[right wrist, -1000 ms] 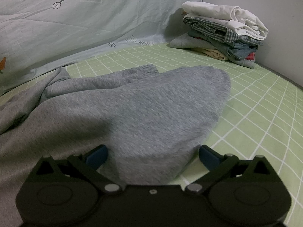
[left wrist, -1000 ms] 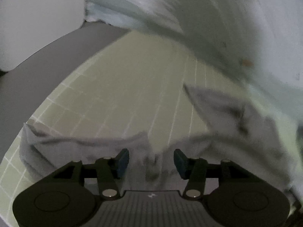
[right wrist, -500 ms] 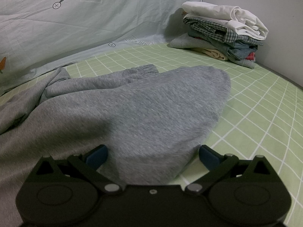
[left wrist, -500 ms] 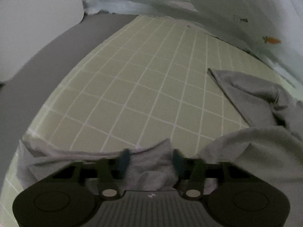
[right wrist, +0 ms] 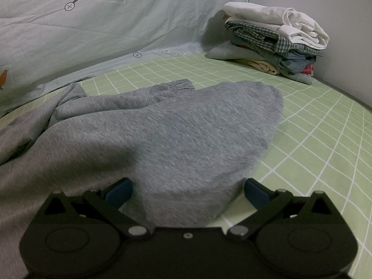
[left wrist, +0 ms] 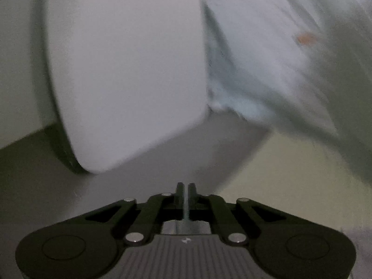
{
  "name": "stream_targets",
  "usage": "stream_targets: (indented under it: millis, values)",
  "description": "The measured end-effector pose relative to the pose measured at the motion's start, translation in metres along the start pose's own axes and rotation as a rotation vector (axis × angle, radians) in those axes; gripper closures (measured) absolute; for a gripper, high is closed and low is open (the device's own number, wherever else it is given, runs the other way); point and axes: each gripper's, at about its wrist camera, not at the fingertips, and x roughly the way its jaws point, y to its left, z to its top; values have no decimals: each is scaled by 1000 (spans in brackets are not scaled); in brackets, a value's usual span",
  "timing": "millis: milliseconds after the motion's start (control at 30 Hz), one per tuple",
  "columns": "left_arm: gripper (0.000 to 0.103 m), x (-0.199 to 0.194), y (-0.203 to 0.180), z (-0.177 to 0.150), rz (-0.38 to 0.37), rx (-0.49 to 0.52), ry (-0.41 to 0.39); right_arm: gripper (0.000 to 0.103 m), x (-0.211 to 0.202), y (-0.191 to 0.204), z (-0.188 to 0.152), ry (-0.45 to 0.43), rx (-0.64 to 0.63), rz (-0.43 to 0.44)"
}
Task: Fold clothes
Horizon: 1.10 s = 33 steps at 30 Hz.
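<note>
The bed [right wrist: 325, 139], covered in a green sheet with a white grid, fills the lower and right part of the right wrist view. Behind it a pale blue quilt [right wrist: 104, 23] printed with small symbols and a carrot leans up along the far side; the same quilt [left wrist: 267, 46] shows blurred at the upper right of the left wrist view, beside a white wall [left wrist: 127, 69].

The grey sweatshirt [right wrist: 174, 134] lies spread over the middle of the bed, its rounded hood end reaching toward the right and one ribbed cuff lying near the far edge of the cloth. Its near edge runs under the right tongs. A grey scrap at the lower right edge of the left wrist view is too blurred to identify.

In the far right corner of the bed, against the wall, sits a stack of folded clothes [right wrist: 274, 44]: a white piece on top, a checked shirt under it, then denim, pale yellow and red items below. It is well apart from the sweatshirt.

The right tongs [right wrist: 187, 190] are spread wide, the blue pads either side of the sweatshirt's near edge and not gripping it.

The left tongs [left wrist: 185, 200] are clenched, fingers nearly touching; I cannot tell whether cloth is pinched between them.
</note>
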Motion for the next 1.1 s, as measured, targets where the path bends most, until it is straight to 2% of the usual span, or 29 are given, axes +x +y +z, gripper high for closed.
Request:
stream_targets:
  millis: [67, 100, 267, 300, 433, 533, 600, 733, 867, 1000, 1100]
  values:
    - [29, 0, 5, 3, 29, -26, -20, 0, 0, 0, 0, 0, 0, 0]
    - [22, 0, 7, 5, 43, -38, -30, 0, 0, 0, 0, 0, 0, 0]
    - [22, 0, 18, 12, 112, -97, -73, 0, 0, 0, 0, 0, 0, 0]
    - [22, 0, 14, 2, 104, -78, -38, 0, 0, 0, 0, -1, 0, 0]
    - [20, -10, -7, -35, 26, -34, 74, 0, 0, 0, 1, -1, -4, -3]
    - [19, -26, -27, -56, -79, -29, 145, 0, 1, -2, 2, 2, -2, 6]
    - [19, -37, -47, -64, -147, -2, 166, 0, 0, -6, 4, 16, 6, 28]
    - [16, -78, -83, -71, -258, 83, 120, 0, -1, -24, 23, 97, 23, 116]
    - [15, -114, -110, -83, -305, 136, 83, 0, -14, -53, 51, 23, 91, 156]
    - [14, -140, -135, -96, -319, 133, 98, 0, -13, -76, 86, -39, 49, 167]
    - [13, -158, -156, -105, -312, 150, 108, 0, -2, -86, 110, -46, -8, 161]
